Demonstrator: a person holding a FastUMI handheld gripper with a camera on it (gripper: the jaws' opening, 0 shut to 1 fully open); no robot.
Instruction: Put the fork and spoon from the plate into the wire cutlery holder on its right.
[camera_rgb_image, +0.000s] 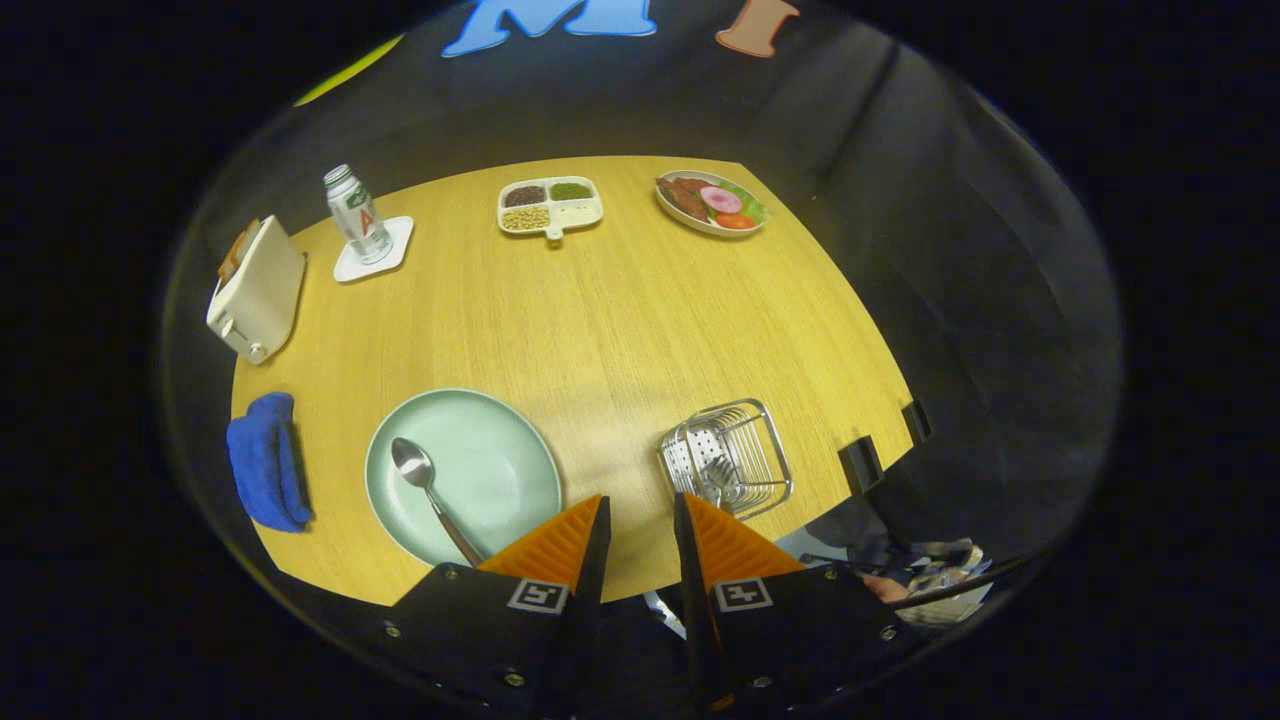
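Note:
A pale green plate (500, 470) lies on the wooden table just ahead and left of my fingers. A metal spoon (425, 485) rests on it, bowl away from me, its dark handle running back under my left finger. To the right stands the wire cutlery holder (730, 455), and the fork (718, 472) lies inside it with its tines showing near my right finger. My gripper (640, 505) hangs above the table's near edge, between plate and holder. Its fingers stand slightly apart with nothing between them.
A blue cloth (265, 460) lies left of the plate. A toaster (255, 290), a bottle on a white coaster (358, 215), a divided dish of beans (550, 205) and a plate of food (710, 202) line the far side. Two black clamps (860, 462) grip the right edge.

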